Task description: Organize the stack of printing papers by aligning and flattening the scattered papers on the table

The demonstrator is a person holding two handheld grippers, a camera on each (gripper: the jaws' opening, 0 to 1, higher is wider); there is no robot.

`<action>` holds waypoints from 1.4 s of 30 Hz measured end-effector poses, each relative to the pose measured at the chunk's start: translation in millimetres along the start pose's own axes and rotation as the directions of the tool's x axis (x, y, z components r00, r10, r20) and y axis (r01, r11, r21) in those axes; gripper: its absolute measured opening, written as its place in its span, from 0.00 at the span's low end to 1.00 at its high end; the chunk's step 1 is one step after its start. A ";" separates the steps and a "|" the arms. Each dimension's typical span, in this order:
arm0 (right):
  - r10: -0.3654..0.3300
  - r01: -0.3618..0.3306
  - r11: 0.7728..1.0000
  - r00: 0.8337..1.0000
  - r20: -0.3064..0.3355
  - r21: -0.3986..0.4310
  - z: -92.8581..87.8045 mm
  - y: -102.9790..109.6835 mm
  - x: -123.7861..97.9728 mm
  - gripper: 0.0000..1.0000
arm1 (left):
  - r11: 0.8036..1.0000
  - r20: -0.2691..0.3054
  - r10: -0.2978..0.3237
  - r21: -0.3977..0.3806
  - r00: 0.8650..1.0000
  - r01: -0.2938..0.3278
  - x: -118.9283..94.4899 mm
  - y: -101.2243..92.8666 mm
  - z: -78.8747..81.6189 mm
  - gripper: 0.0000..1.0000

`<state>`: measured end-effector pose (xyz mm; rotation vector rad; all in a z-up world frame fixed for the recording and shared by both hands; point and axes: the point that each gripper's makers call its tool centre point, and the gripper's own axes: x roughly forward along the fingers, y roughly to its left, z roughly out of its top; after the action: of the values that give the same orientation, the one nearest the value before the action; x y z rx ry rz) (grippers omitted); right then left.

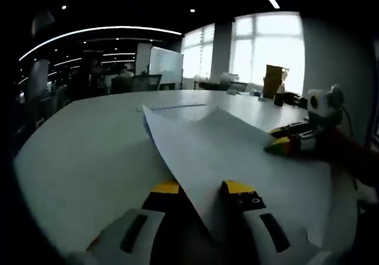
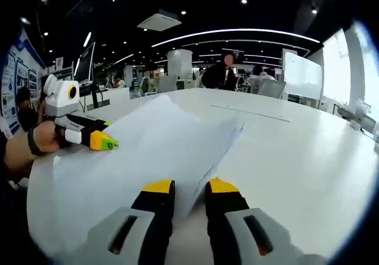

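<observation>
A stack of white printing papers sits raised and bowed over the white table, with one sheet edge sticking out at the far corner. My left gripper has the stack's near corner between its yellow-tipped jaws. The right gripper comes in from the right and holds the opposite edge. In the right gripper view, the paper stack runs between the jaws of my right gripper, which stand close together on it. The left gripper, held in a hand, pinches the stack's far left edge.
The table stretches wide and bare to the right, with a thin seam line across it. A cardboard box and small items sit at the window end. A whiteboard, office chairs and a standing person lie beyond.
</observation>
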<state>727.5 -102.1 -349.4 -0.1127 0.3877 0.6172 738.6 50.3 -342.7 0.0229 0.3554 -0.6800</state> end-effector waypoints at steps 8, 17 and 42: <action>-0.016 0.016 1.000 1.000 0.007 0.026 1.2 0.2 -1.1 0.24 | 0.999 -0.006 0.033 0.018 0.999 -0.033 0.5 2.5 -0.4 0.36; -0.015 0.014 0.999 1.000 0.020 0.050 3.5 1.6 -2.4 0.27 | 0.999 -0.003 0.047 -0.007 0.999 -0.047 0.1 6.1 1.1 0.42; -0.007 0.003 0.997 0.999 0.052 0.078 9.1 3.3 -3.1 0.34 | 0.995 0.089 0.040 -0.089 0.995 -0.032 -7.3 11.4 14.9 0.55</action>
<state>726.1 -99.1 -339.7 -0.0235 0.3606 0.5986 745.1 61.6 -327.4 -0.0849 0.2964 -0.6269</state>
